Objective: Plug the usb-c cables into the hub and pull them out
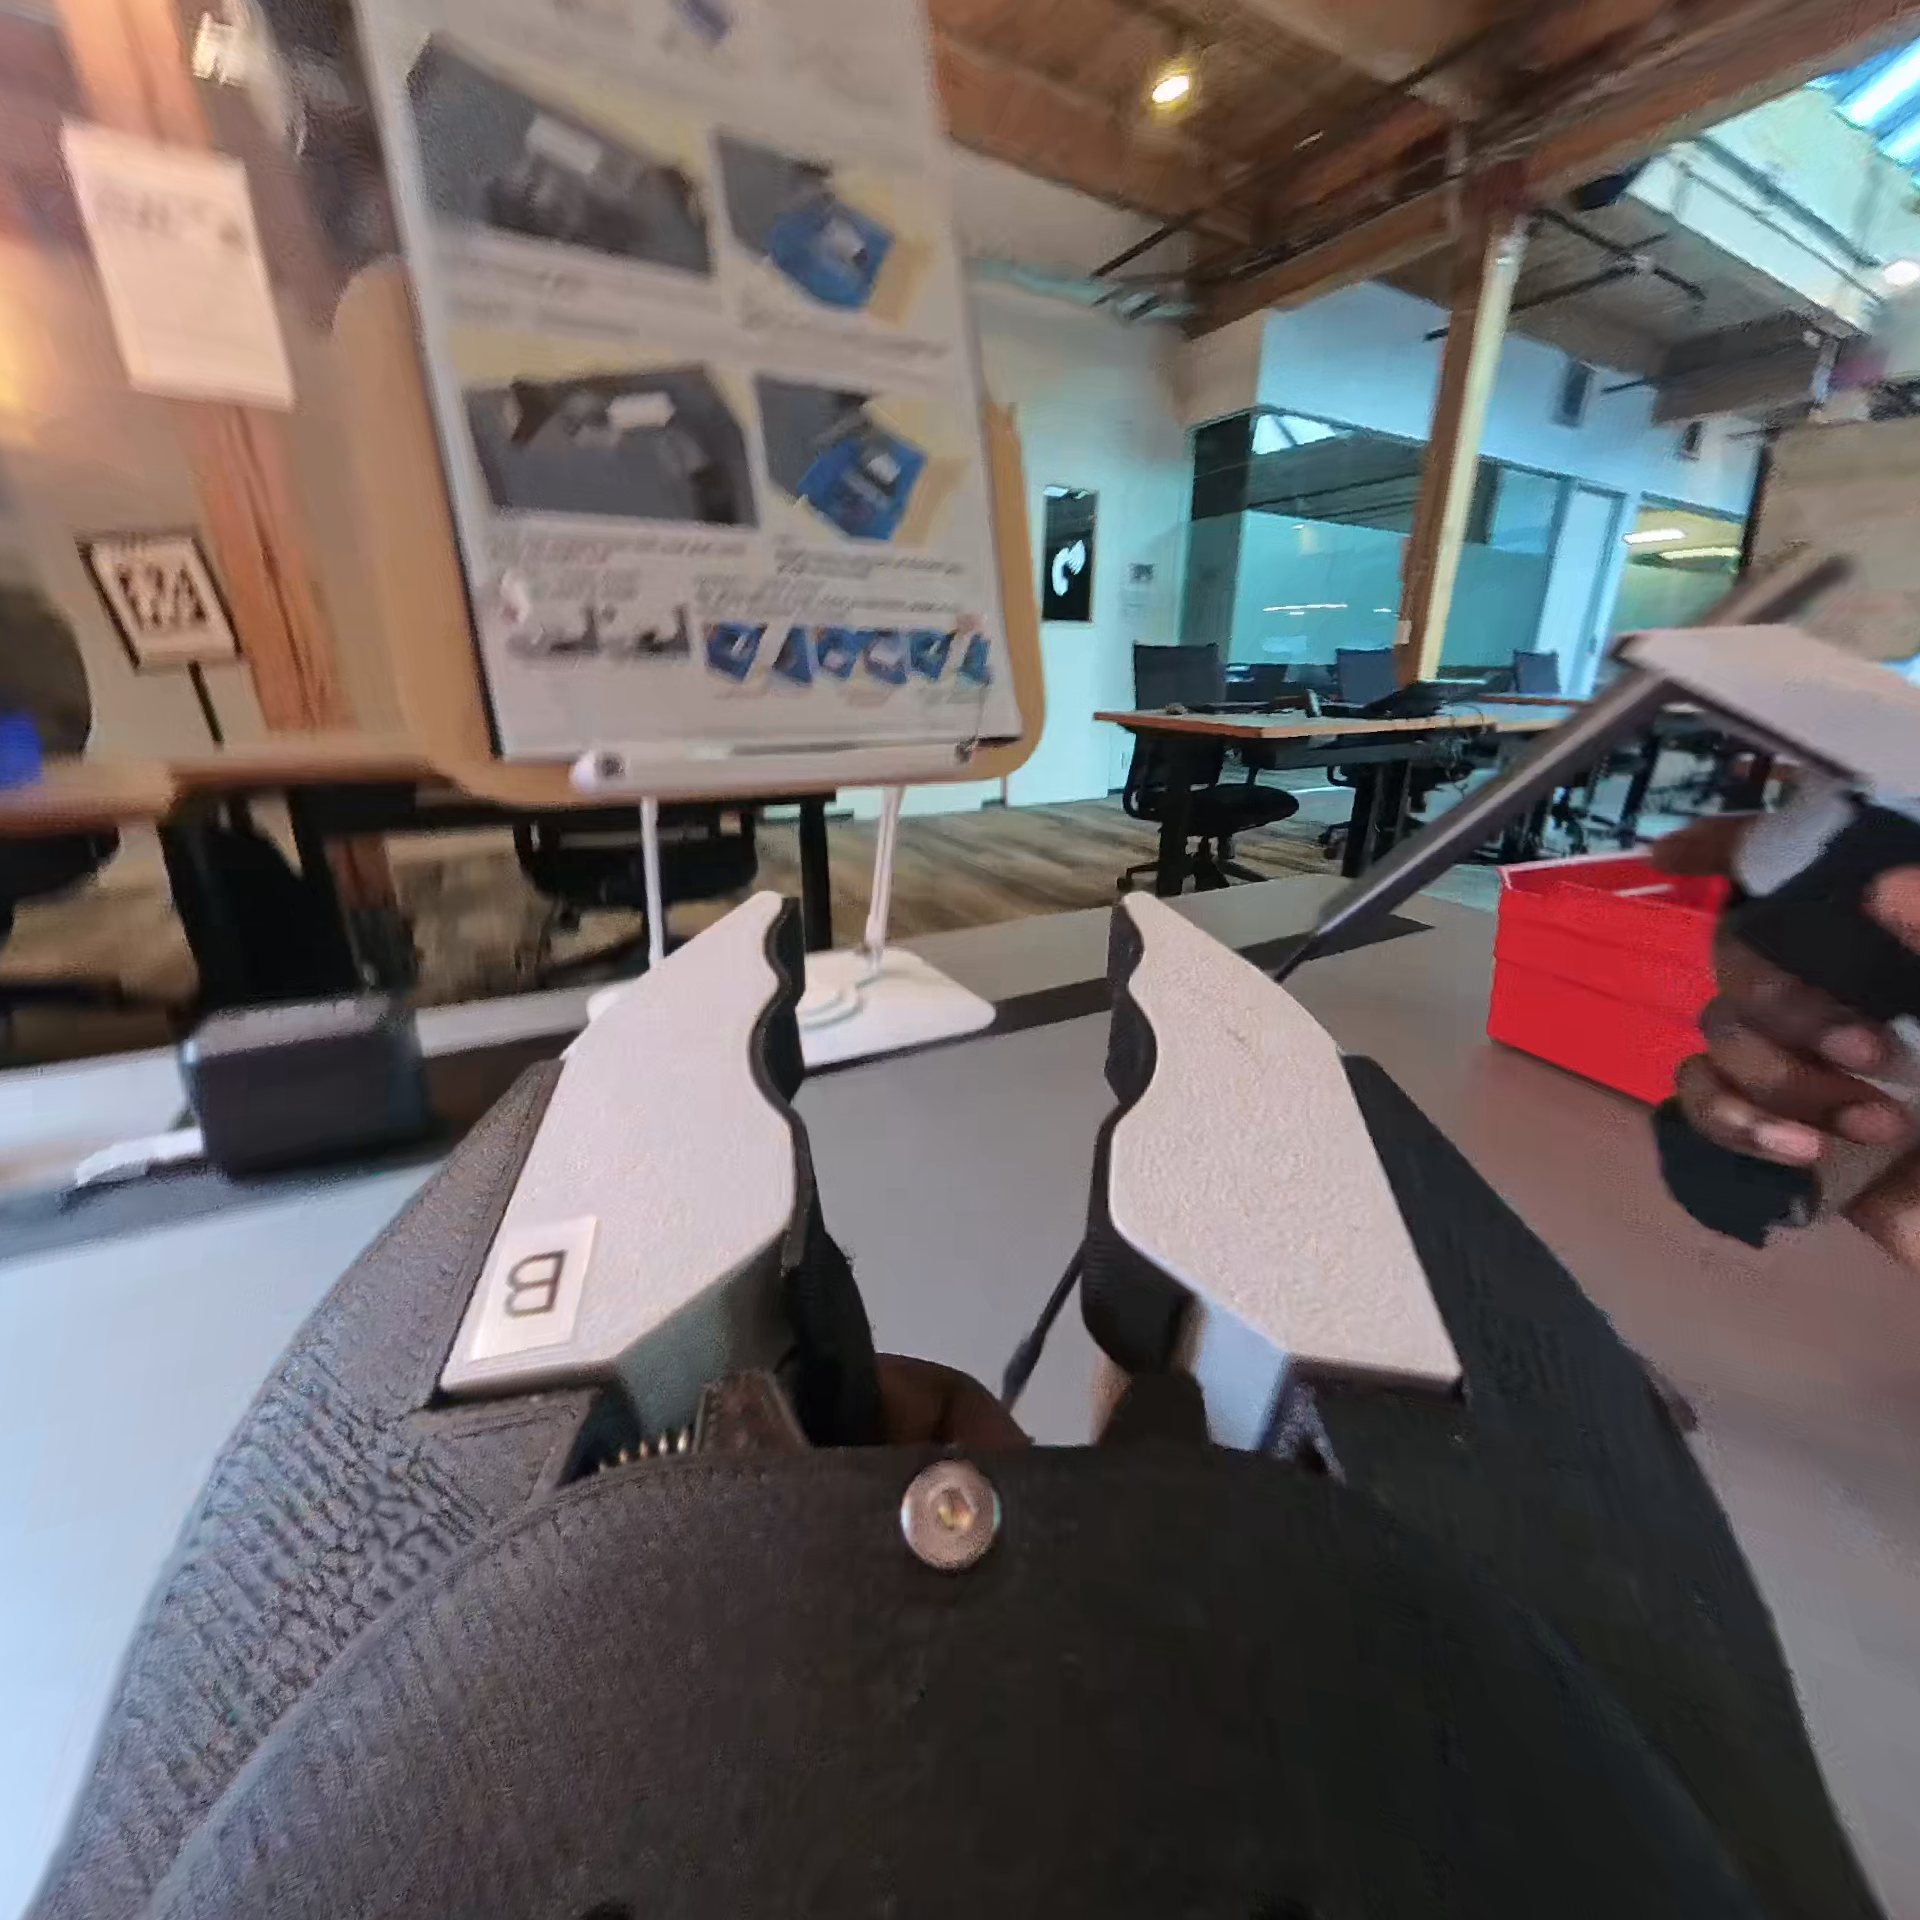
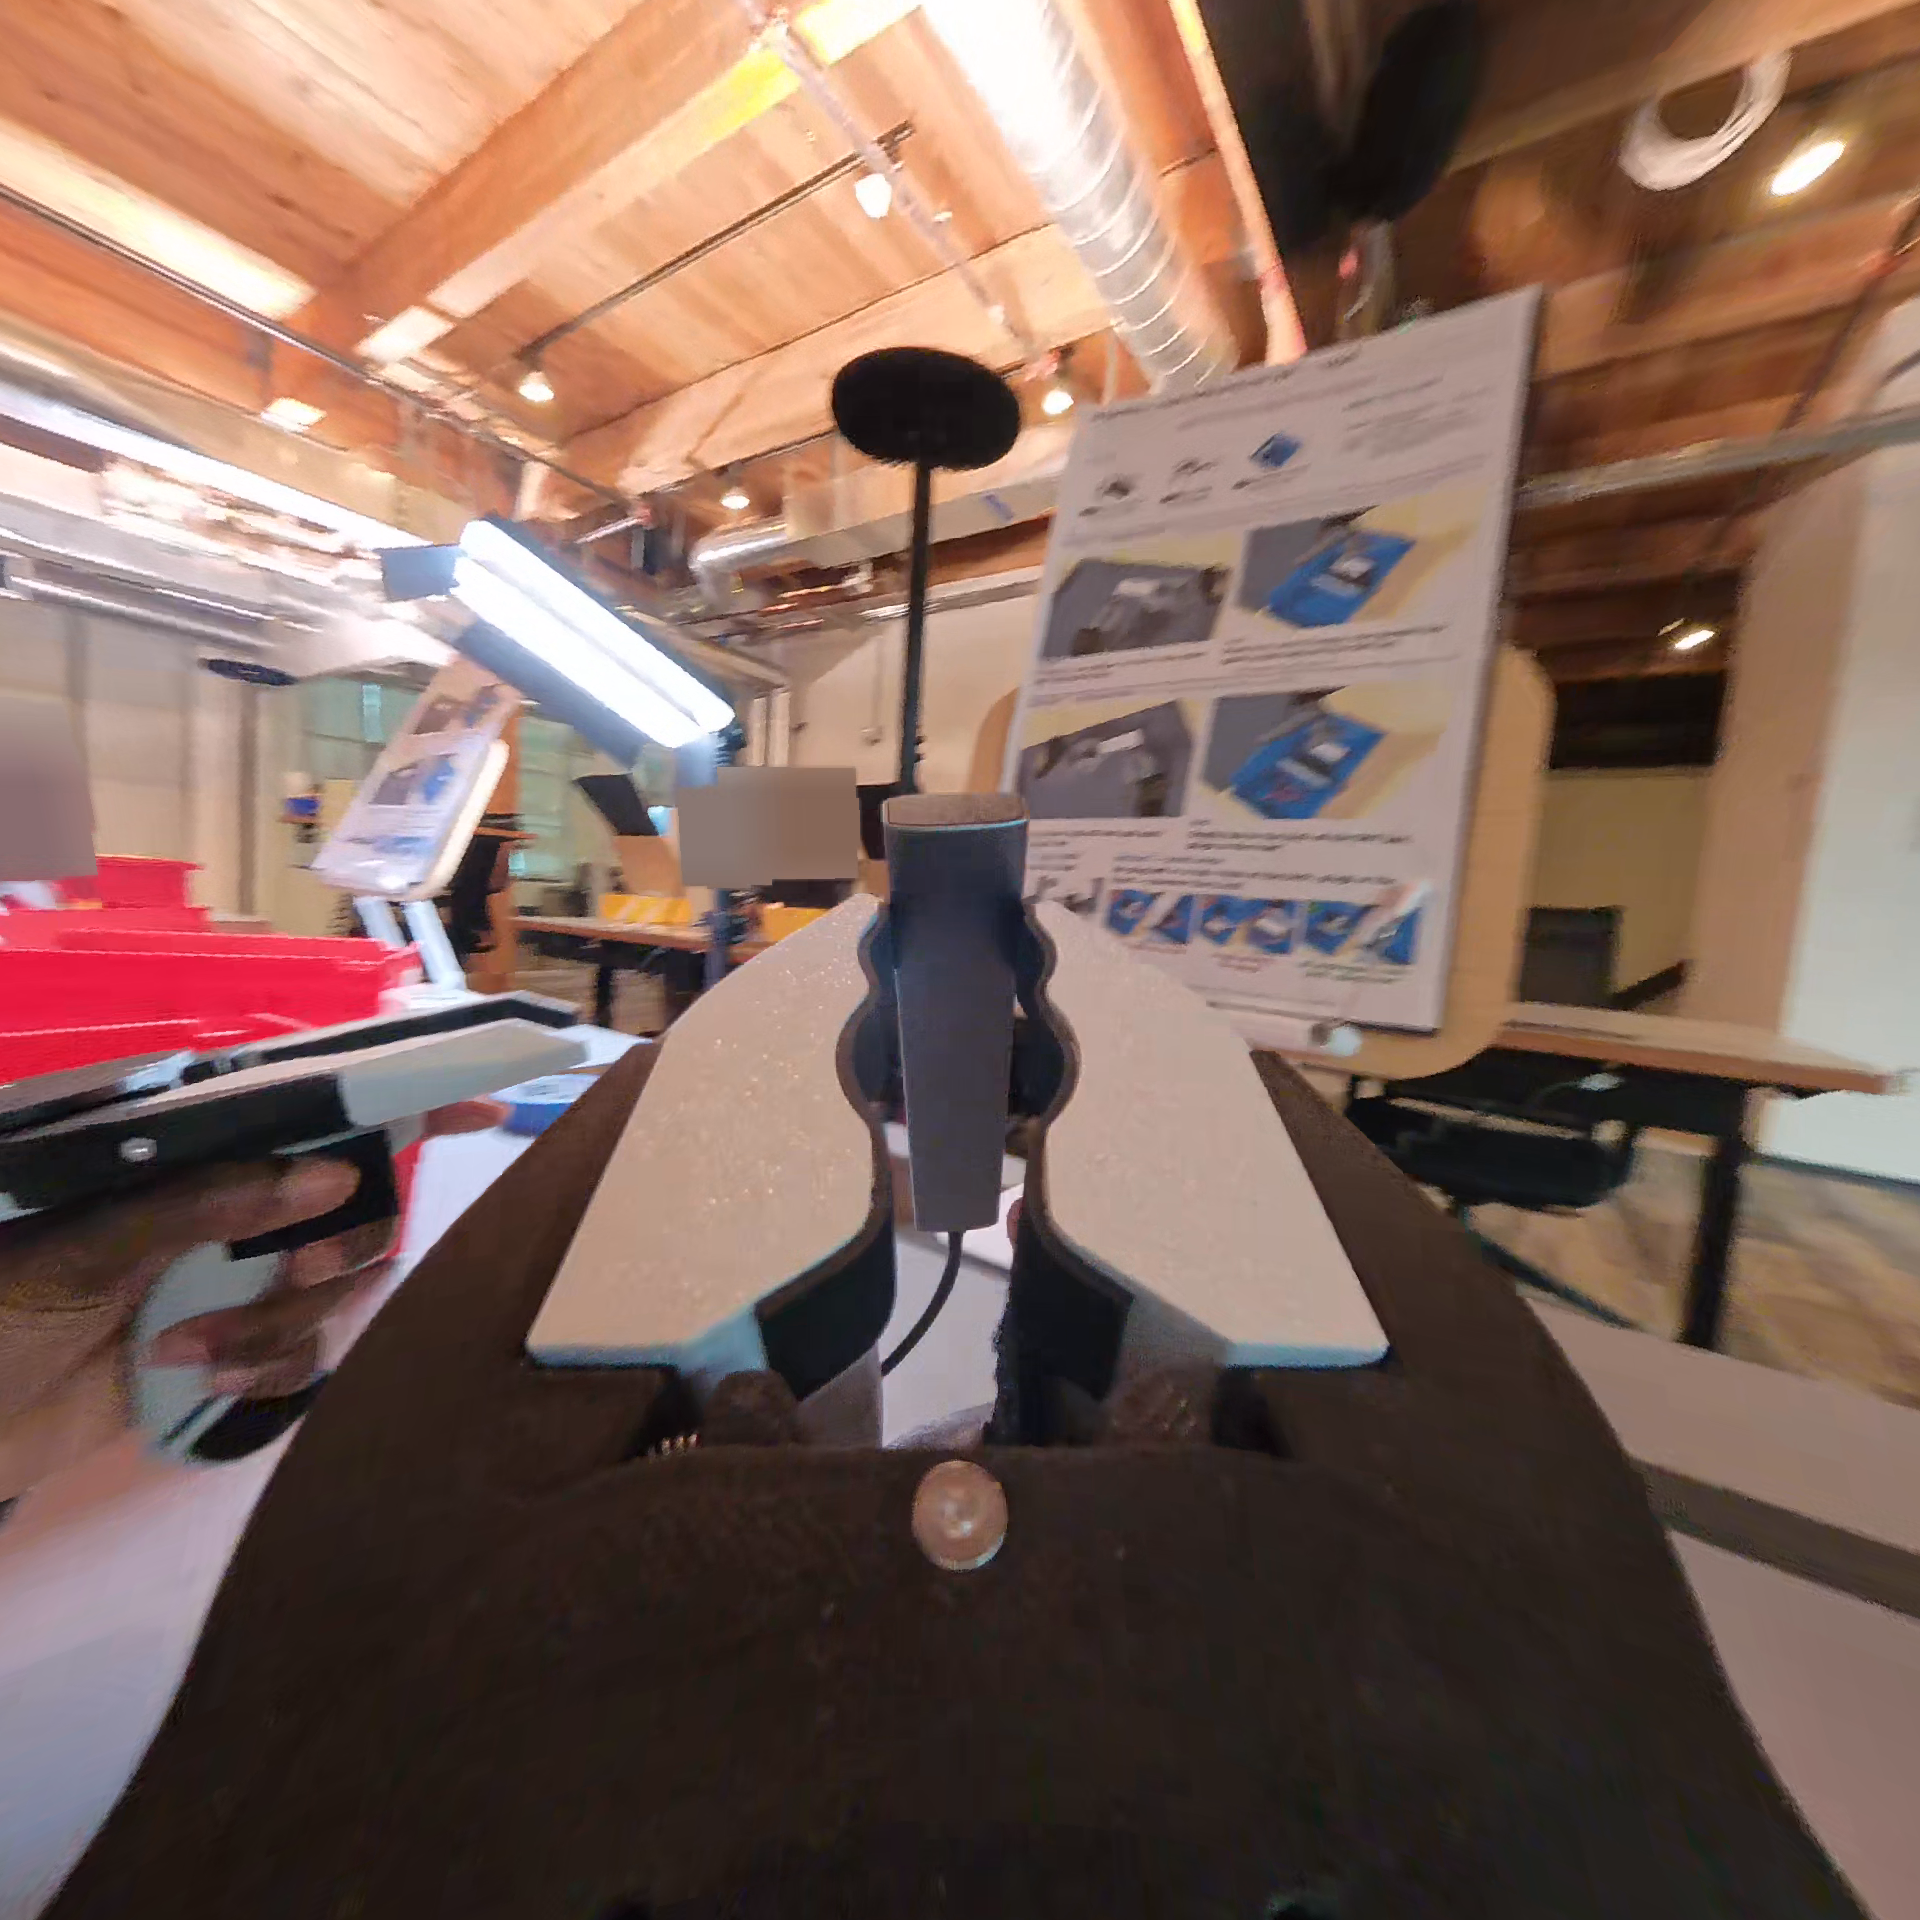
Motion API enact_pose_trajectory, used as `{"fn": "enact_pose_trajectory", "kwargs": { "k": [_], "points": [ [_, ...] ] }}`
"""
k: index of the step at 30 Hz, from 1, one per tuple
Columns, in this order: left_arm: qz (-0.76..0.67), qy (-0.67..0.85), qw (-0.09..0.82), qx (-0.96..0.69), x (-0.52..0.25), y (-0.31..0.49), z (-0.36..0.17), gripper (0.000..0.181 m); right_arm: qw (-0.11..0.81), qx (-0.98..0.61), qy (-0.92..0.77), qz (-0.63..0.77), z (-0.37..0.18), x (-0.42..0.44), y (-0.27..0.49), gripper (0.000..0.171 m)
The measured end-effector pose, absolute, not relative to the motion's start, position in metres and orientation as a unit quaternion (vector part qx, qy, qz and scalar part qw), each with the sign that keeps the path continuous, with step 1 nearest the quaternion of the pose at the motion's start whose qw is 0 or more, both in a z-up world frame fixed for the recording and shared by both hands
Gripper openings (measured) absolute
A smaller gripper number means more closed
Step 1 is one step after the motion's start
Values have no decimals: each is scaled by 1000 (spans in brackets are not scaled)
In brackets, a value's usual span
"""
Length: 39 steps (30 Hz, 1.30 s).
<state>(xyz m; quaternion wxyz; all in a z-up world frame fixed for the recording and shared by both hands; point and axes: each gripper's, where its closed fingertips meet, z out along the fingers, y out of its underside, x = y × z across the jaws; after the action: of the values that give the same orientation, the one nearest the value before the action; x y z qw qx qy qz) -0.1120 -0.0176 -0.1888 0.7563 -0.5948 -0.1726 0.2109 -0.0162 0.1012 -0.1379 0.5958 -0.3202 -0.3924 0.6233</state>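
Observation:
My right gripper (image 2: 951,925) is shut on a dark grey hub (image 2: 951,1039), which stands up between the fingers and points forward, lifted above the table. A thin black cable (image 2: 925,1299) hangs from the hub's near end. In the left wrist view the right gripper (image 1: 1704,686) shows at the right in a hand, with the hub (image 1: 1507,810) as a slanted dark bar. My left gripper (image 1: 951,935) is open and empty above the grey table (image 1: 1299,1091). A thin dark cable (image 1: 1039,1340) shows low between its finger bases, not gripped. The left gripper (image 2: 436,1060) also shows at the left of the right wrist view.
Red bins (image 1: 1590,987) stand on the table to the right, also seen in the right wrist view (image 2: 156,987). An instruction board on a white stand (image 1: 707,416) stands at the table's far edge. A dark box (image 1: 301,1081) sits at the left.

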Motion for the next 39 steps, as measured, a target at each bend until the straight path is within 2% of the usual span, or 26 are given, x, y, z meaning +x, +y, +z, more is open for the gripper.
{"fn": "enact_pose_trajectory", "kwargs": {
  "k": [11,14,17,22,27,30,32,35,36,39],
  "points": [
    [55,-311,753,-577,-143,-27,-212,55,838,-260,-287,384,0,93,216,22],
    [80,-291,758,-578,-142,-29,-206,56,859,-282,-334,268,6,94,255,22],
    [114,-260,761,-583,-136,-27,-200,56,856,-316,-380,152,-12,89,294,22],
    [139,-225,753,-603,-128,-20,-202,56,815,-349,-459,55,-78,71,337,22],
    [148,-215,749,-609,-126,-19,-202,55,703,-452,-549,-21,-164,59,383,25],
    [144,-218,749,-609,-127,-18,-203,54,591,-564,-575,42,-204,59,391,28],
    [140,-215,751,-609,-126,-18,-203,55,530,-628,-563,85,-221,62,395,19],
    [161,-184,756,-608,-119,-16,-197,55,418,-701,-550,178,-245,59,384,44],
    [169,-172,756,-609,-116,-15,-196,55,404,-709,-544,197,-246,58,382,50],
    [167,-153,755,-616,-109,-10,-197,55,451,-705,-501,222,-223,58,381,50]
  ]
}}
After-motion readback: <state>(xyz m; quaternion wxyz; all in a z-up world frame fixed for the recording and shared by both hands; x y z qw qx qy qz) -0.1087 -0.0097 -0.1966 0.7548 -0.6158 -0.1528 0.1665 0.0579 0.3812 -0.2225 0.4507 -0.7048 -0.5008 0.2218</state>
